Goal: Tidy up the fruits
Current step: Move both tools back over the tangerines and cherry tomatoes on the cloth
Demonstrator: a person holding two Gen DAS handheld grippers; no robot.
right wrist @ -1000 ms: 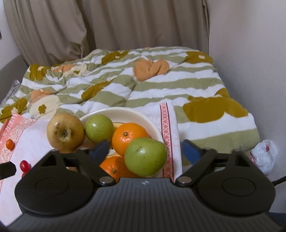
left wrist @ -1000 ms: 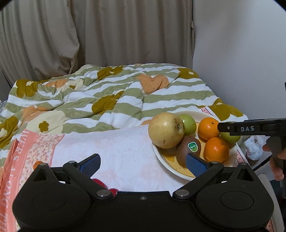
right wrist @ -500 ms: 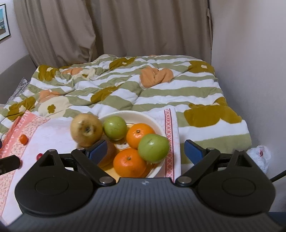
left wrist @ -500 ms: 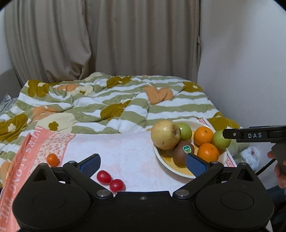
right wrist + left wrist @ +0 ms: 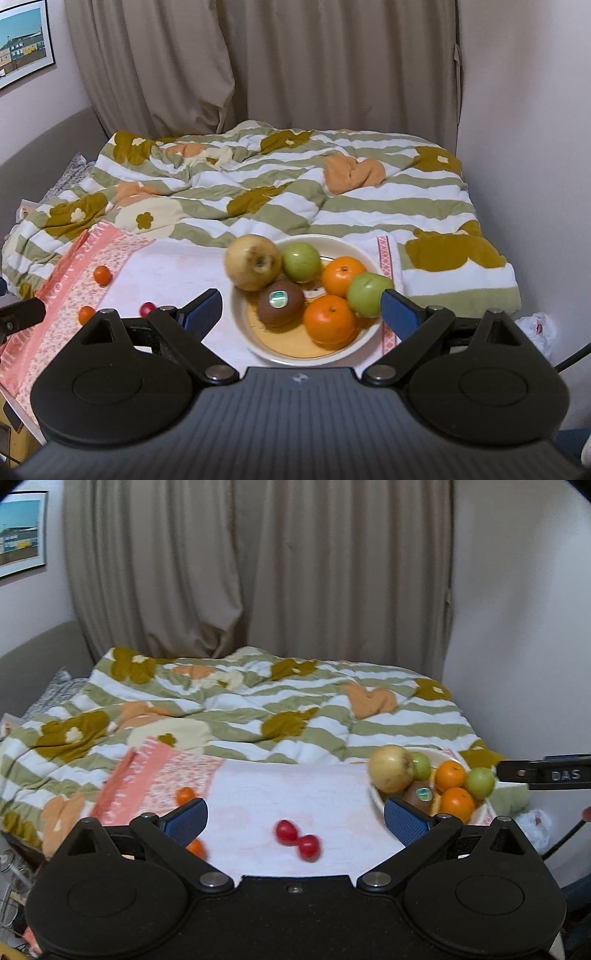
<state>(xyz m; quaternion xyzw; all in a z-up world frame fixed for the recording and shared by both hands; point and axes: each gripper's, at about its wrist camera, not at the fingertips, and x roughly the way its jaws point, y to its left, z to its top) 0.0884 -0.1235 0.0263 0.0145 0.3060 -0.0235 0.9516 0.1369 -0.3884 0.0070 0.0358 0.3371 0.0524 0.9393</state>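
Note:
A cream bowl (image 5: 334, 242) sits on a white and pink towel (image 5: 173, 266) on the bed. In it are a yellow pear (image 5: 253, 262), two green apples (image 5: 301, 262), two oranges (image 5: 330, 321) and a kiwi (image 5: 280, 302) with a sticker. My right gripper (image 5: 301, 308) hovers open just in front of the bowl, holding nothing. Left of the bowl (image 5: 375, 795), my left gripper (image 5: 295, 819) is open and empty above the towel (image 5: 277, 786). Two red cherry tomatoes (image 5: 286, 830) lie between its fingers' line of sight. Two small orange fruits (image 5: 184, 795) lie by its left finger.
A striped floral quilt (image 5: 258, 709) covers the bed behind the towel. A wall runs close along the right, with a white plastic bag (image 5: 535, 326) at the bed's corner. Beige curtains (image 5: 295, 66) hang at the back. The towel's near edge is at the bed's edge.
Both grippers have drawn back and risen away from the bowl, so the fruit looks smaller. The loose tomatoes and small orange fruits on the towel came into view. Both stay open.

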